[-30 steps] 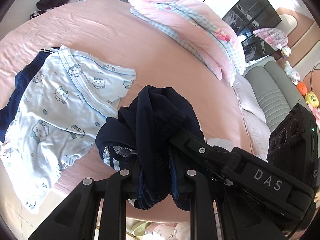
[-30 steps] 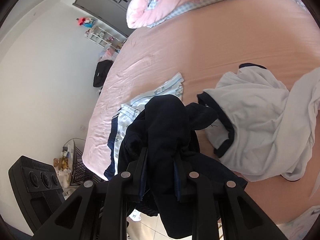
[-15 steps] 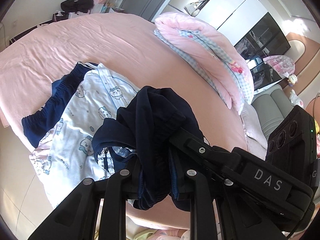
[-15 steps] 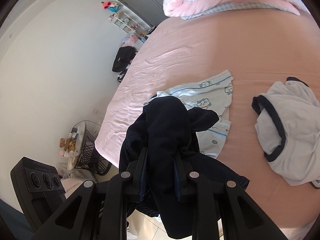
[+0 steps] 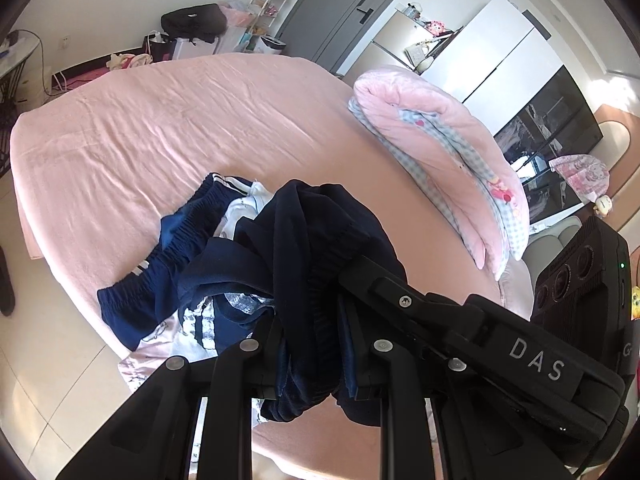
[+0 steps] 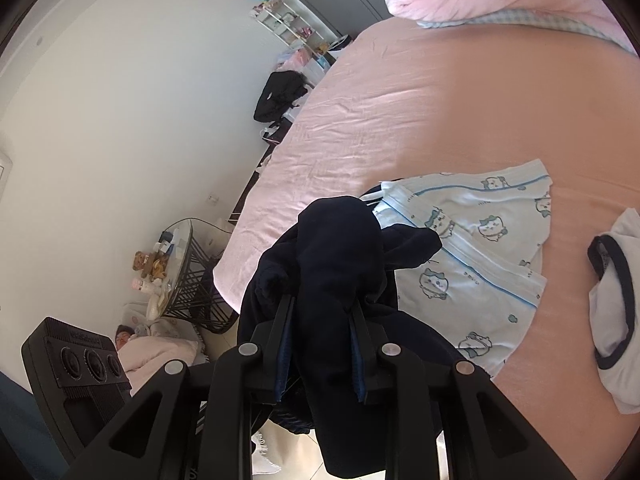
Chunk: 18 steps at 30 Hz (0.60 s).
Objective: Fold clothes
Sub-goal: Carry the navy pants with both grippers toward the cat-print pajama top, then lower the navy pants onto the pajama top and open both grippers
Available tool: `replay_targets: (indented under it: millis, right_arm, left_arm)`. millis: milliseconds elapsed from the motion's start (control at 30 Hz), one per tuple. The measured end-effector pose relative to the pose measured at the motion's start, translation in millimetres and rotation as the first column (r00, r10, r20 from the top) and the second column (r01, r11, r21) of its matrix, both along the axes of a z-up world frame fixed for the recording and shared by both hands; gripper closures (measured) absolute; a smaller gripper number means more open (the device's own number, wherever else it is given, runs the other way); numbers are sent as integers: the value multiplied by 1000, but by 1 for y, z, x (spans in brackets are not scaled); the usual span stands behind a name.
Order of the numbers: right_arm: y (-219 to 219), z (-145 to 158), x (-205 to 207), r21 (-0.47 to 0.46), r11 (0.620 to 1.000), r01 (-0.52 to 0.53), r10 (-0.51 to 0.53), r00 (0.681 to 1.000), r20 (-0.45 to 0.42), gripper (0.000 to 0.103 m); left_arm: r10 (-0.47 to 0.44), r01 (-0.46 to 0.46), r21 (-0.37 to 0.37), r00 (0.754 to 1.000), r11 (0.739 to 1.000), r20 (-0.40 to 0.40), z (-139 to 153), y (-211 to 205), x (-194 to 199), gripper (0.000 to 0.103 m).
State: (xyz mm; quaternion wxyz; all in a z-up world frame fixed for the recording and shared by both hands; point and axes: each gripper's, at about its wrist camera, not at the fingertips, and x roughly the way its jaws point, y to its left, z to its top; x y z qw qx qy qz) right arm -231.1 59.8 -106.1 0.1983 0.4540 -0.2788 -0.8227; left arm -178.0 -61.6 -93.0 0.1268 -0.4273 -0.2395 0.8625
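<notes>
Navy garment [image 5: 316, 248] is gripped bunched by both closed grippers, left gripper [image 5: 312, 344] and right gripper [image 6: 320, 344]. It is held above the bed [image 5: 132, 128] near its front edge, so no long axis is laid out yet.

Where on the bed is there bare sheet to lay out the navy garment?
Free: the pink sheet between the folded quilt and the cat-print pajamas. Crowded: the near edge, with navy shorts, pajamas and a white navy-trimmed shirt.
</notes>
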Motion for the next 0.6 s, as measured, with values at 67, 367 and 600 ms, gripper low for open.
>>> replay_targets:
  millis: [67,367,600]
  right_arm:
    - [-6,8,-7,28,1000,-3,3,1000,-10,78]
    - [-3,-12,-38,159,987,4,-16,997,72,44]
    - [13,-19,-29,240,971,-1,-20,996,83,36]
  left_arm:
    - [10,-9,9,1000,1000,-9,3,-5,-6,86]
    - [45,-43,-30,998,999,53,-17,-17,-33,86]
    - [45,-46,3,996,999,70,-18,-24,-27,86]
